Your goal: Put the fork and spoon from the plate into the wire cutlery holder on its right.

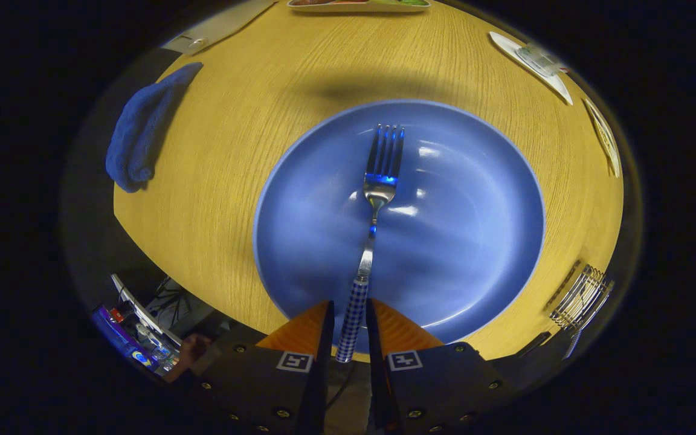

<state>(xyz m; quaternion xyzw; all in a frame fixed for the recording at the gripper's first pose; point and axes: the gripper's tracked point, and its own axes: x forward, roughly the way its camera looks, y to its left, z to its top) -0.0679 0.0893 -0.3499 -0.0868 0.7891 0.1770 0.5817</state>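
I have the hand-held gripper (pixel 348 320) with a finger on each side of the fork (pixel 375 205)'s checked handle, seemingly clamping it. The fork runs straight ahead over the blue plate (pixel 475 241); the wire cutlery holder (pixel 583 296) stands off to the right.

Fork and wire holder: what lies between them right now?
In the gripper view, the fork, its checked handle between the gripper fingers, lies on the blue plate; beyond the plate's rim, bare wooden table reaches the wire holder.

blue cloth (pixel 142 136) at wooden table (pixel 233 157) edge; white dish (pixel 529 63) far side
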